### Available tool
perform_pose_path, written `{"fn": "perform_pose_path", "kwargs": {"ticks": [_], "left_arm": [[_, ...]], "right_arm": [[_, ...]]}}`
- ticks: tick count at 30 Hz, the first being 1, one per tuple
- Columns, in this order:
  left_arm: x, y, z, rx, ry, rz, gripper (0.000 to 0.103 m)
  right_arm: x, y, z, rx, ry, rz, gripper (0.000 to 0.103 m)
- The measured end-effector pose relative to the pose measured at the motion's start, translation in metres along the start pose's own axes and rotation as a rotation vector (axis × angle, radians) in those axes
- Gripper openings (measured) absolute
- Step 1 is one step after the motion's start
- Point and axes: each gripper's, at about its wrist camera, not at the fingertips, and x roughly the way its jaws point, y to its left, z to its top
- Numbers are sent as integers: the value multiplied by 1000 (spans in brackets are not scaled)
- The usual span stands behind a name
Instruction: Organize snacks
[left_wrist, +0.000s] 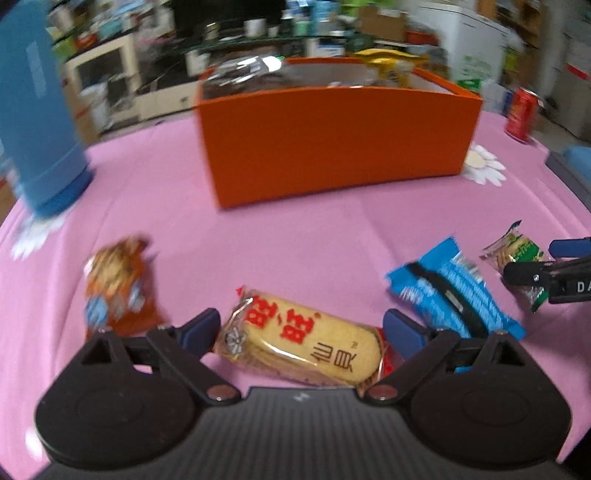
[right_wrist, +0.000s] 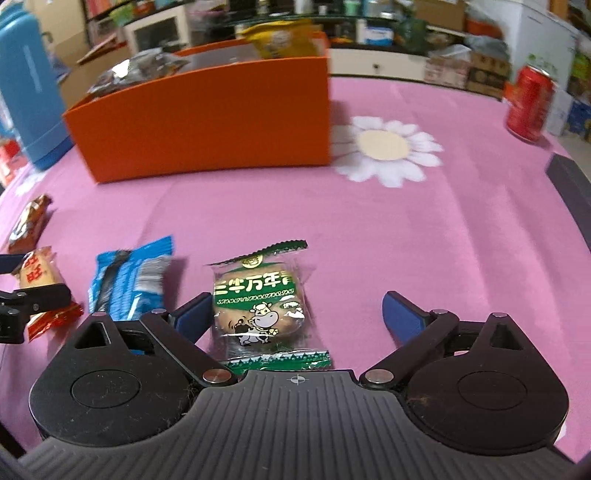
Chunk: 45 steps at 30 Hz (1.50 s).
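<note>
Left hand-held gripper (left_wrist: 301, 326) open, rice cracker (left_wrist: 303, 345) "仙貝"

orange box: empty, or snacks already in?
Not empty. The orange box already holds a yellow bag and a dark foil bag, both poking above its rim. How full, cannot tell.

Green biscuit packet (right_wrist: 260, 306) between wide jaws
</note>
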Motion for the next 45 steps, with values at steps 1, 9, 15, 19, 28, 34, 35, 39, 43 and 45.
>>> {"fn": "perform_pose_path", "kwargs": {"ticks": [1,9,15,19,28,34,35,39,43,45], "left_arm": [[5,-1,5,28,-4,-22,96],[13,-2,28,43,-29,28,97],[30,-10,35,-123,22,131,97],[25,-11,22,-117,16,204,97],[1,38,-5,-117,55,161,98],[12,35,0,-137,62,106,98],[13,34,-3,-135,59,105,98],[11,33,-7,-128,37,104,98],[12,33,-7,-137,29,112,99],[12,32,-7,-141,26,116,99]], "right_arm": [[0,-2,0,7,0,-6,88],[0,-5,2,24,4,6,88],[-3,-7,3,63,-3,45,88],[-5,-11,0,78,0,52,88],[-7,-7,-1,59,7,73,88],[-4,4,-2,10,11,54,88],[-3,6,-2,-6,11,46,88],[-3,12,-5,-58,9,23,88],[1,15,-6,-89,5,-6,89],[1,16,-5,-88,3,-8,89]]}}
